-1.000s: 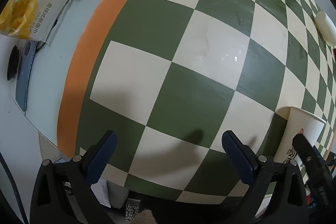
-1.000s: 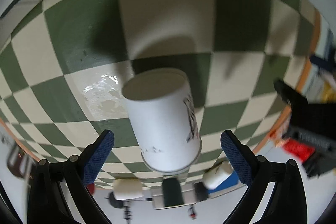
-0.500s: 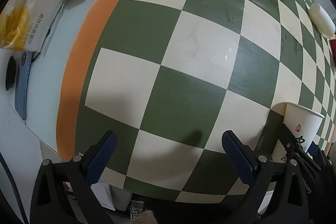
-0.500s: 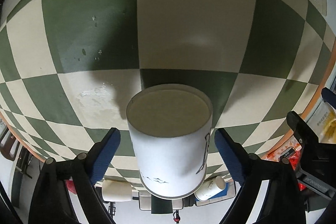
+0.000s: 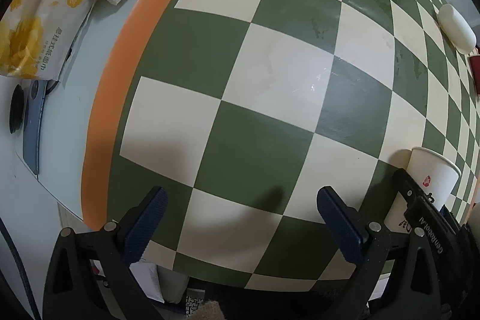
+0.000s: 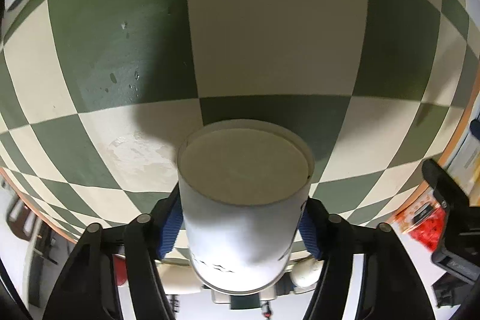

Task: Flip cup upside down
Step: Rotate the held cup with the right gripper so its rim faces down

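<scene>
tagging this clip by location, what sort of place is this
Most likely a home or office table set up for cup practice: a green and cream checkered mat with an orange border, paper cups standing and lying on it, and packs of tissues on the white table beside it.

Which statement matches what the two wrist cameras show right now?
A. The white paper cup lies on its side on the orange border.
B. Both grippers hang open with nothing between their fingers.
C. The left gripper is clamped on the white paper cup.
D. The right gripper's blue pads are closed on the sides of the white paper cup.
D: in the right wrist view the right gripper has a blue pad pressed against each side of the white paper cup, while the left gripper stands open over the checkered mat.
</scene>
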Demonstrator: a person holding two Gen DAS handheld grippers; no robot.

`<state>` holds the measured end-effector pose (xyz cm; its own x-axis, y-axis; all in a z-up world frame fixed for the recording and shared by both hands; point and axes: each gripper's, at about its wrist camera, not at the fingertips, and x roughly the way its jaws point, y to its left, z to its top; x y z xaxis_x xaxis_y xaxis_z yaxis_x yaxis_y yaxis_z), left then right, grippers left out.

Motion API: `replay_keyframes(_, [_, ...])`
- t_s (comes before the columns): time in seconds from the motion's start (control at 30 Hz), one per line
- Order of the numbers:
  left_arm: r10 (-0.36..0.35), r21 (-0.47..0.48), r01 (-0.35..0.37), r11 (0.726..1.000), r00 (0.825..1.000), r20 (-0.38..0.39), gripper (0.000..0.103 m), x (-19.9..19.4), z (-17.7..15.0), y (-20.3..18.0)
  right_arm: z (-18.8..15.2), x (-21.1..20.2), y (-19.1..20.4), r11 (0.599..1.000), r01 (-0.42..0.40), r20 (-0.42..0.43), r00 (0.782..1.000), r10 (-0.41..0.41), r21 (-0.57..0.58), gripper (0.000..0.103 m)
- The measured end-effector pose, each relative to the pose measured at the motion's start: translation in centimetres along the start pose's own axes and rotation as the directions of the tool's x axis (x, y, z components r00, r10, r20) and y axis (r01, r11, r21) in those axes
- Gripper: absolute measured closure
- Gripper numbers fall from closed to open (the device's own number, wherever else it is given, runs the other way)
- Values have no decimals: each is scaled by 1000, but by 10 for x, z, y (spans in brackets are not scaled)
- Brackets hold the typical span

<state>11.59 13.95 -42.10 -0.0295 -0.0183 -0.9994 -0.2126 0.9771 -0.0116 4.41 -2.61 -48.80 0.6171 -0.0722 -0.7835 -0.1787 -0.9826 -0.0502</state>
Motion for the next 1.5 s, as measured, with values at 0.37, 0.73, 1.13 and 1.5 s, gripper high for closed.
replay_keyframes(0.37, [27, 30, -28, 999, 999, 25, 1, -15, 6, -5, -38, 11, -53, 940, -94, 9, 995, 97, 328, 39])
replay_keyframes(0.73, [42, 67, -46, 997, 998, 52, 1, -35, 12, -22, -93, 24, -84, 555, -396, 219, 907, 359, 731, 39])
replay_keyframes(1.13, [48, 111, -55, 992, 997, 63, 1, -40, 10, -44, -175, 87, -54, -377, -592, 700, 558, 445, 712, 39])
replay_keyframes(1.5, [37, 136, -46, 990, 997, 69, 1, -42, 6, -60, -220, 143, -18, -678, -471, 813, 462, 355, 564, 39])
